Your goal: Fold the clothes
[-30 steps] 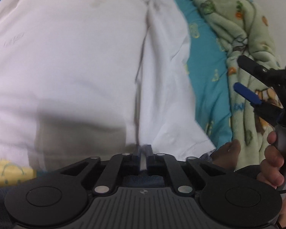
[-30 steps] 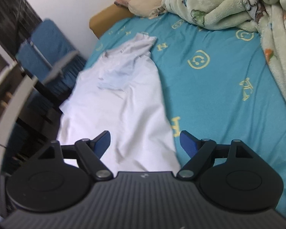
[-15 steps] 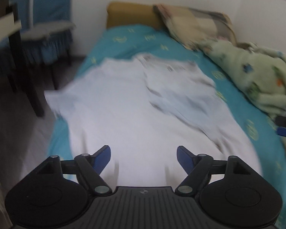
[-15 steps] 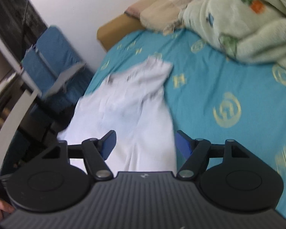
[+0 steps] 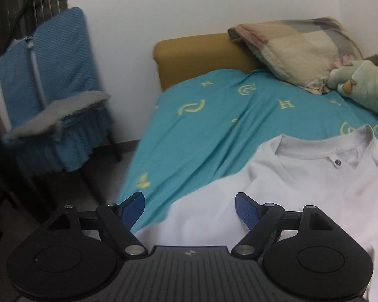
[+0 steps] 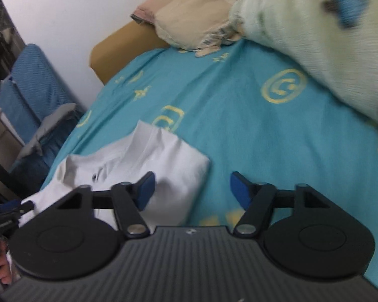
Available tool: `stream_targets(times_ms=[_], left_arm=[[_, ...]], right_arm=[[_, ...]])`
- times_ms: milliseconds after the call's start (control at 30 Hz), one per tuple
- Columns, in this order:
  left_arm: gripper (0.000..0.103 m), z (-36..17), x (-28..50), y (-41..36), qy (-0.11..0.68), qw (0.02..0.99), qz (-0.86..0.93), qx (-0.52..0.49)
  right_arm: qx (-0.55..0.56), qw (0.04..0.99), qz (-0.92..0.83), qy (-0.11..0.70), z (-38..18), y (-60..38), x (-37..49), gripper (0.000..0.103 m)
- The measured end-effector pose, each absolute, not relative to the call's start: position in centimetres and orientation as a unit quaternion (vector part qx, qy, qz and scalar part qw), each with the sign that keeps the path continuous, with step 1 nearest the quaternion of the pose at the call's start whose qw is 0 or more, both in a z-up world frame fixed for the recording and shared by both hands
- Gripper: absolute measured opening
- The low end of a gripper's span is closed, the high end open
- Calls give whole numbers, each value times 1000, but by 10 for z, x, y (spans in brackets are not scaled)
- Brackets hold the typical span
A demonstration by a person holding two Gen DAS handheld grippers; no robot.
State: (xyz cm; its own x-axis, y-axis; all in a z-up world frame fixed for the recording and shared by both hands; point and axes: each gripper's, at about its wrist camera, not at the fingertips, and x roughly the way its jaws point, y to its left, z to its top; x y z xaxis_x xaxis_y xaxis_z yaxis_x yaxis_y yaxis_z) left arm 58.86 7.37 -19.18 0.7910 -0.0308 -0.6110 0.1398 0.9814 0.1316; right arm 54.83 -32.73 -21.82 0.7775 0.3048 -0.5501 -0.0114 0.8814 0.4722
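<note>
A white T-shirt [image 5: 302, 191] lies on the teal bed sheet [image 5: 201, 130], collar toward the headboard, with a small button below the collar. My left gripper [image 5: 190, 207] is open and empty above the shirt's left shoulder edge. In the right wrist view the shirt [image 6: 163, 161] shows with its right side folded in. My right gripper [image 6: 191, 188] is open and empty over the shirt's right edge and the sheet. The left gripper also shows in the right wrist view [image 6: 10, 209] at the far left.
A blue-covered chair [image 5: 50, 95] stands left of the bed. A tan headboard [image 5: 196, 58] and a checked pillow [image 5: 297, 50] are at the far end. A green fleece blanket [image 6: 327, 37] is piled on the right side of the bed.
My left gripper let go of the shirt, opened, and moved up to the collar end. My right gripper moved forward along the shirt toward the collar and stayed open.
</note>
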Motion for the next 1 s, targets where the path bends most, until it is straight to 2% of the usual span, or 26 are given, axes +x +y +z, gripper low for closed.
stream_targets(times_ms=[100,133,167,200,233,267,333,567,733,833,1000], left_arm=[[78,-210,603,60,342,932,-67,103],[72,-213,603,56,339,931,-69,114],[63,-215,601,53,335,932,-75,119],[57,-216,600,51,333,931,-83,122],[46,-216,600,49,333,931,-86,120],[27,-216,600,49,335,931,-86,115],[9,-212,598,42,341,929,-78,121],[5,-160,589,19,288,947,-25,142],[5,-133,616,2,238,958,21,157],[5,-144,651,1,240,959,59,140],[5,-191,692,6,282,951,53,119]], right_arm=[[197,926,103,306,-220,-319,564,58],[172,930,110,305,-219,-314,568,40],[138,934,121,307,-217,-308,570,25],[109,937,127,307,-216,-302,570,18],[85,939,132,306,-215,-297,568,14],[76,940,134,304,-213,-295,565,12],[69,944,128,297,-206,-295,559,10],[35,967,93,234,-152,-300,547,9],[0,978,48,203,-118,-289,581,8],[-17,979,21,202,-120,-284,613,9],[-24,976,7,218,-159,-287,650,7]])
